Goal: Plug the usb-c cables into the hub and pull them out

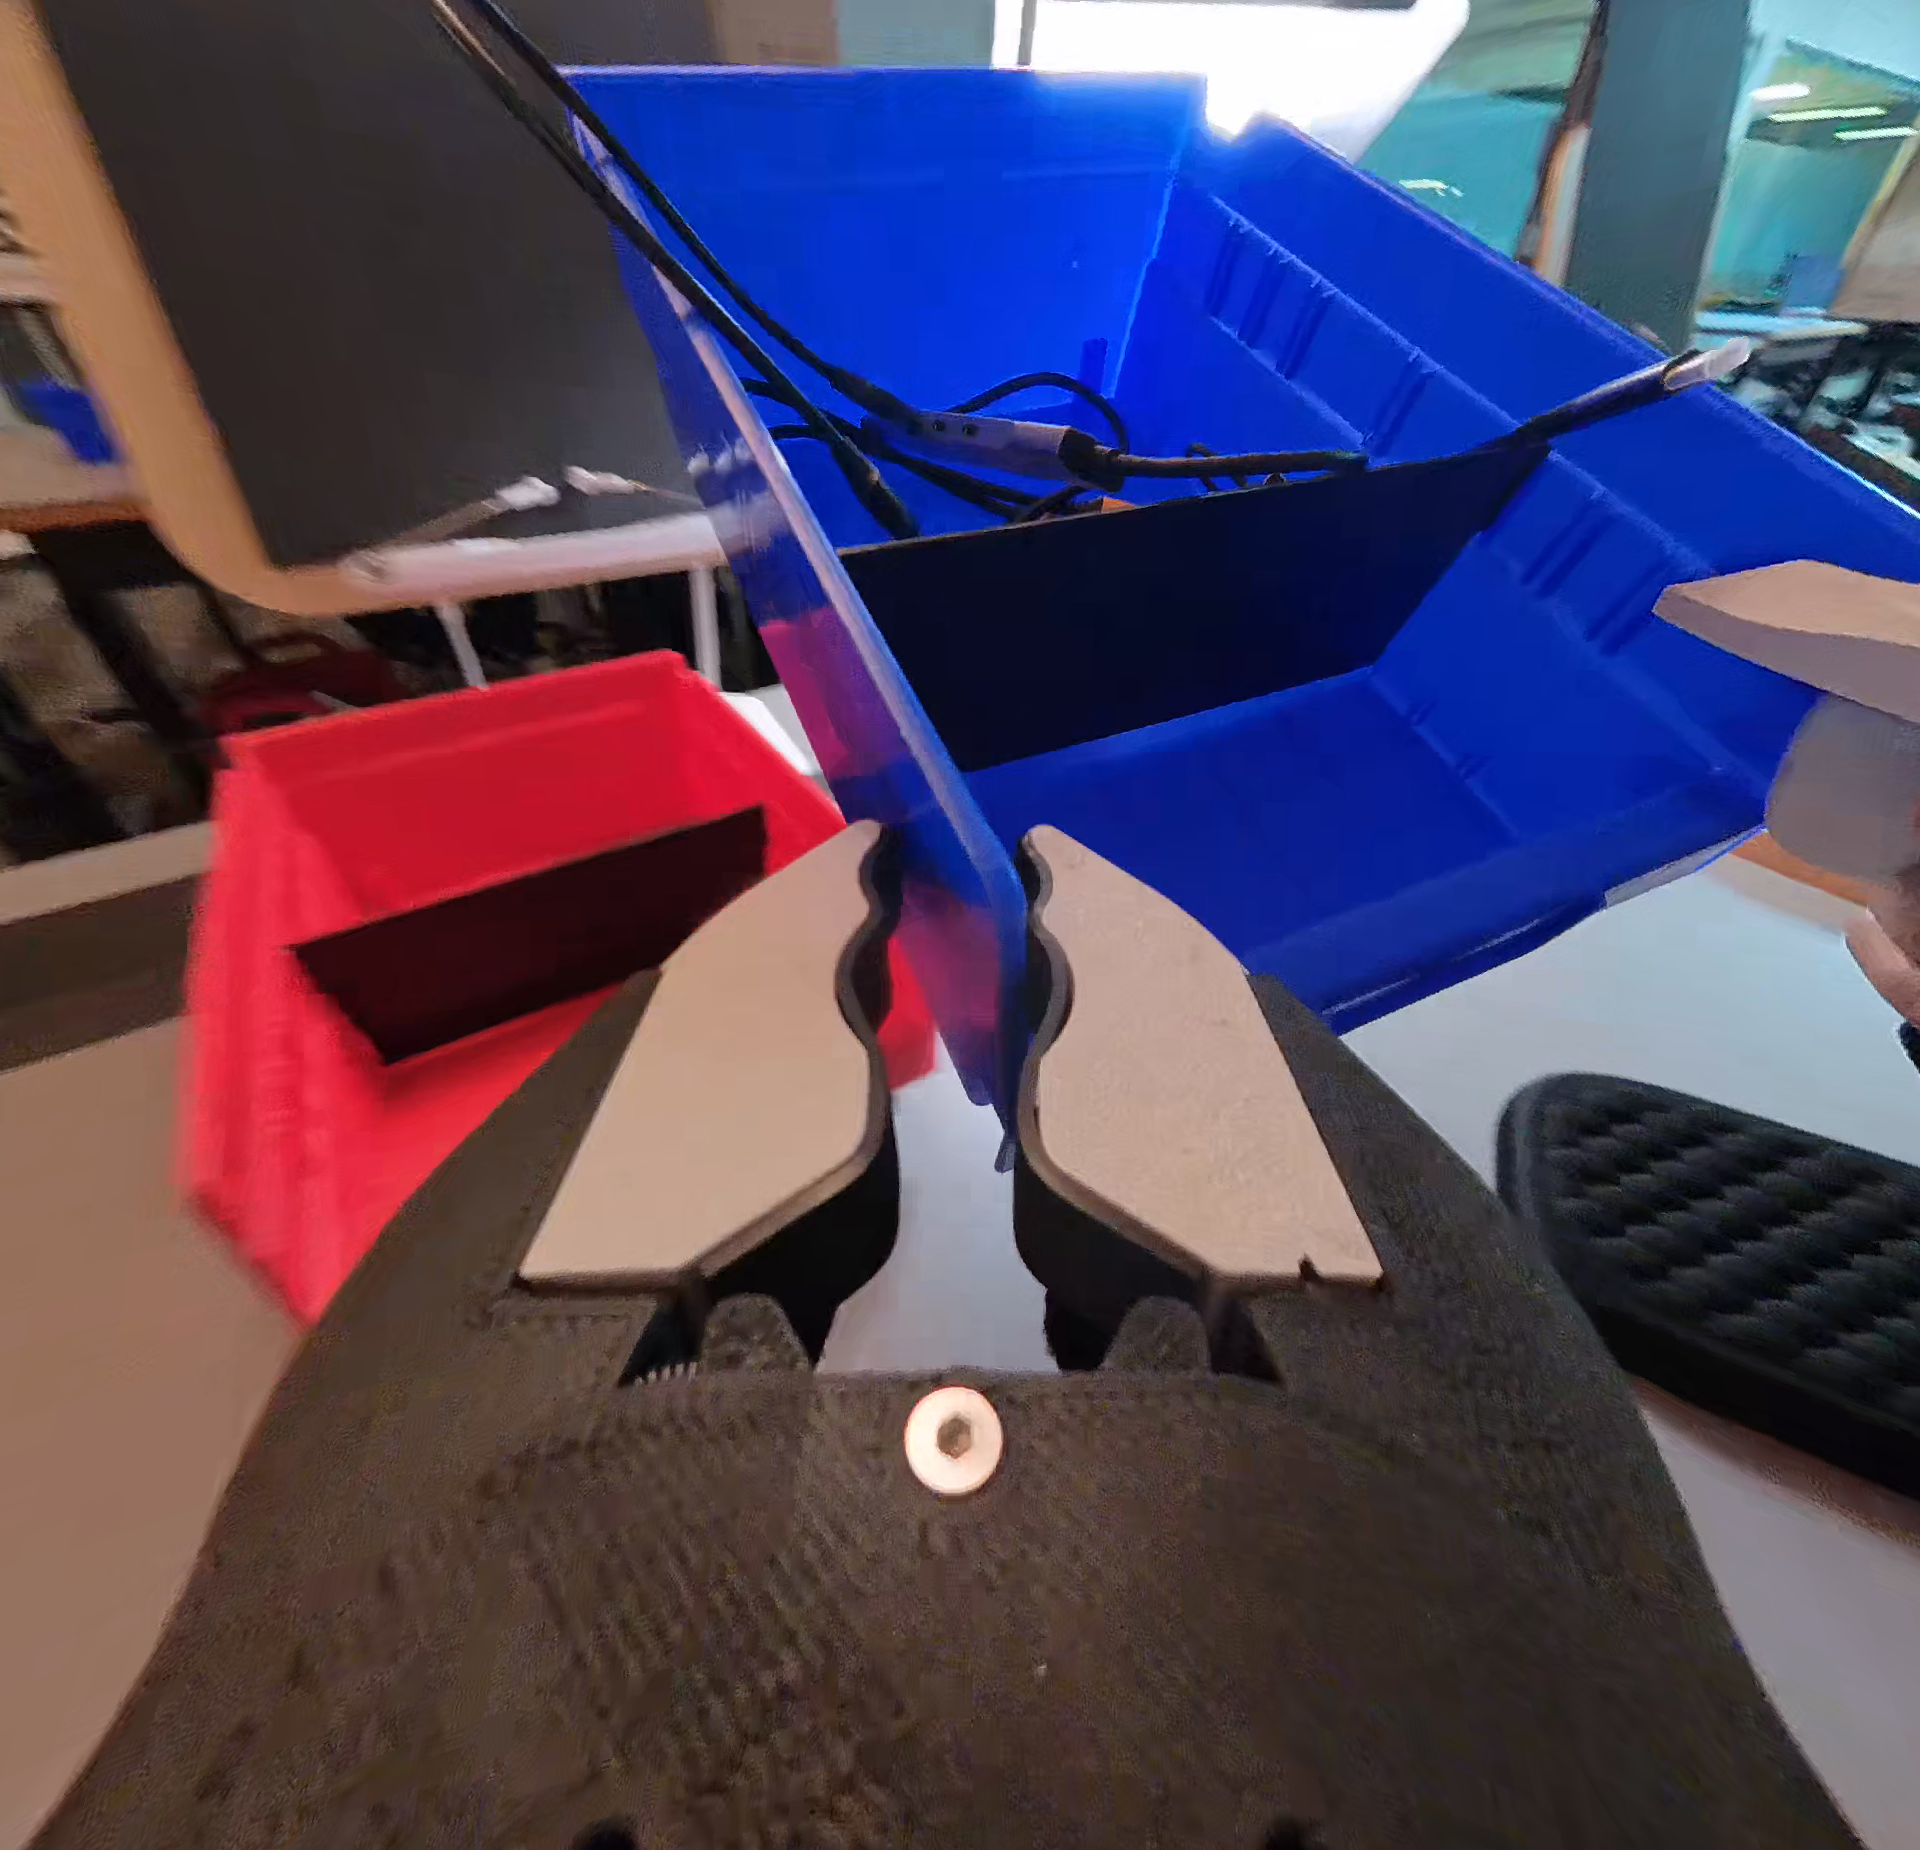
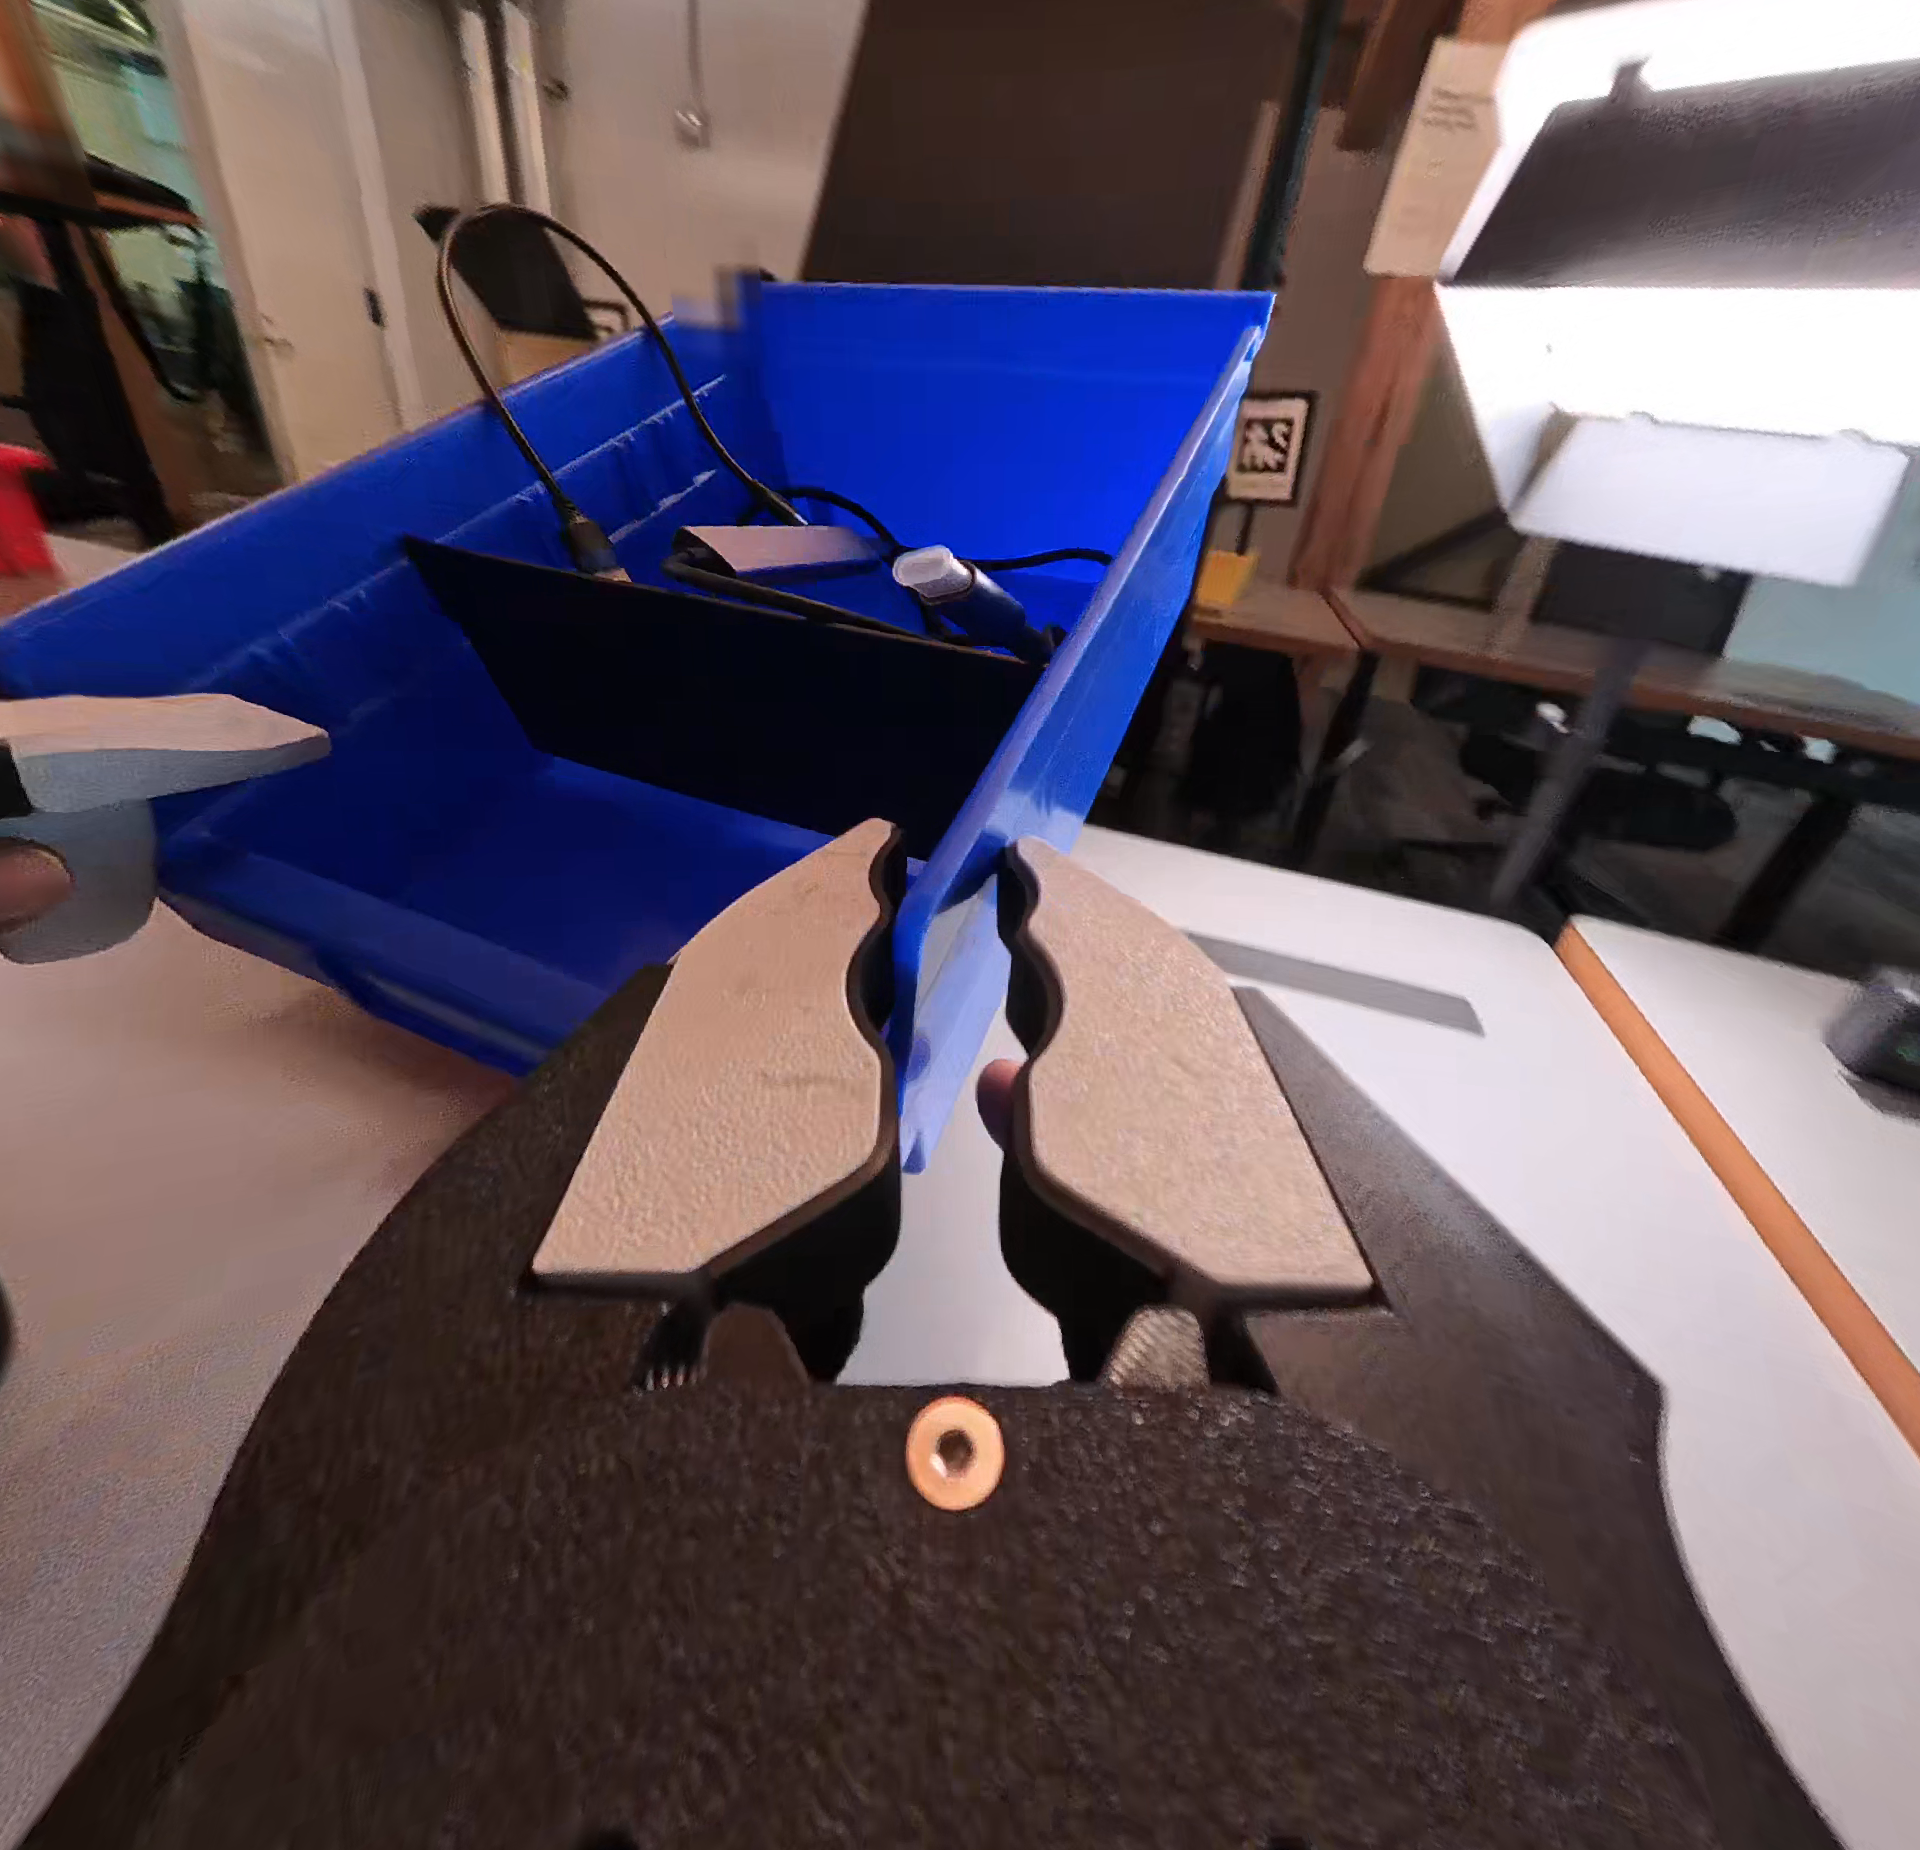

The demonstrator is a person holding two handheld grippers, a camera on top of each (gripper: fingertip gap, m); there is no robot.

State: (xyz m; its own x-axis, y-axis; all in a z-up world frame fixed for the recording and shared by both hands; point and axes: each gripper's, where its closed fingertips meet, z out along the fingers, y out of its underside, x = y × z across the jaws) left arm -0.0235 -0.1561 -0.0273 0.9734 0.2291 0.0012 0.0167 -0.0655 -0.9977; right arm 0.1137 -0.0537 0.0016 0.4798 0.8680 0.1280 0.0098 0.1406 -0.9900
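A blue bin (image 1: 1299, 824) with a black divider (image 1: 1143, 616) is held between both grippers and looks tilted. My left gripper (image 1: 951, 886) is shut on the bin's left wall. My right gripper (image 2: 951, 865) is shut on its right wall (image 2: 1091, 699). Behind the divider lie a grey hub (image 2: 779, 553), also seen in the left wrist view (image 1: 997, 439), and black cables (image 2: 540, 346). A silver USB-C plug (image 2: 935, 569) rests near the hub. Another plug (image 1: 1704, 366) pokes over the right wall. Each gripper shows at the other view's edge.
A red bin (image 1: 468, 865) with a black divider stands to the left of the blue one. A black mesh pad (image 1: 1714, 1260) lies on the white table (image 2: 1455, 1177) at the right. A bright light panel (image 2: 1683, 398) stands beyond the table's right side. The gap from one gripper's tips to the other's is roughly 15 cm.
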